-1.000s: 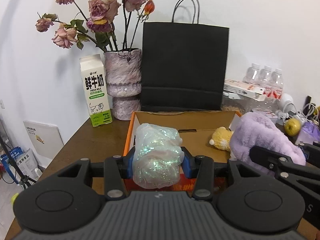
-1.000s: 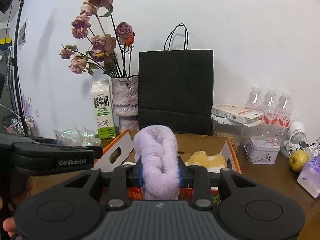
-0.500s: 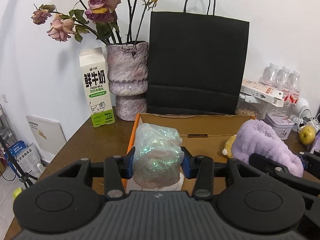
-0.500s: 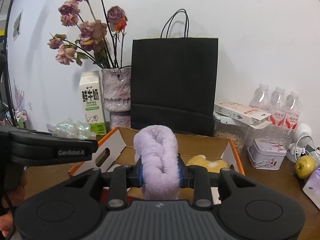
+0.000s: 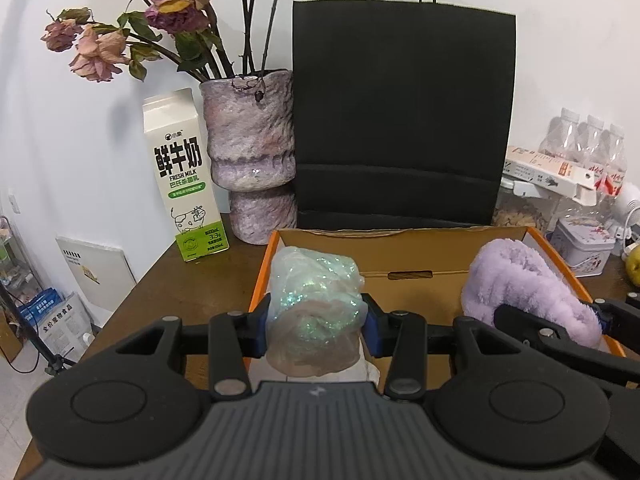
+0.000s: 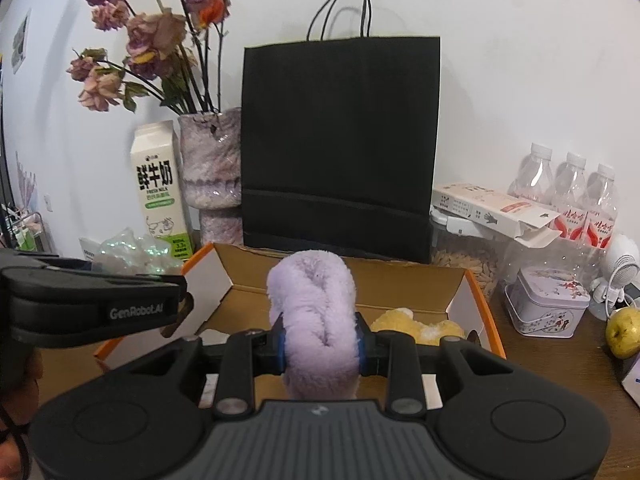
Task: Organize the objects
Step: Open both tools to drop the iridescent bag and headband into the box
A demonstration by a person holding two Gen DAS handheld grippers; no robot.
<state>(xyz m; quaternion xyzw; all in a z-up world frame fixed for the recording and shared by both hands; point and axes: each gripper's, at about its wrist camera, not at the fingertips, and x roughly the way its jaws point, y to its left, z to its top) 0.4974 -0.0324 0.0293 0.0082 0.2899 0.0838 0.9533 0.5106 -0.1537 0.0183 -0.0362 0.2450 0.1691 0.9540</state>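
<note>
My left gripper (image 5: 316,322) is shut on a glittery iridescent plastic bundle (image 5: 314,312) and holds it over the left end of an open cardboard box with orange edges (image 5: 408,236). My right gripper (image 6: 320,342) is shut on a fluffy purple slipper (image 6: 316,312), held over the same box (image 6: 400,280). The slipper also shows at the right in the left wrist view (image 5: 524,288). A yellow plush toy (image 6: 416,326) lies inside the box on its right side. The bundle shows at the left in the right wrist view (image 6: 132,250).
Behind the box stand a black paper bag (image 5: 400,120), a purple vase with dried roses (image 5: 250,152) and a milk carton (image 5: 182,172). On the right are water bottles (image 6: 568,196), a tin (image 6: 548,306), a flat carton (image 6: 492,208) and a yellow-green apple (image 6: 622,332).
Both grippers have moved forward and closer to the box, each keeping its hold; the box, bag and vase now look larger and nearer.
</note>
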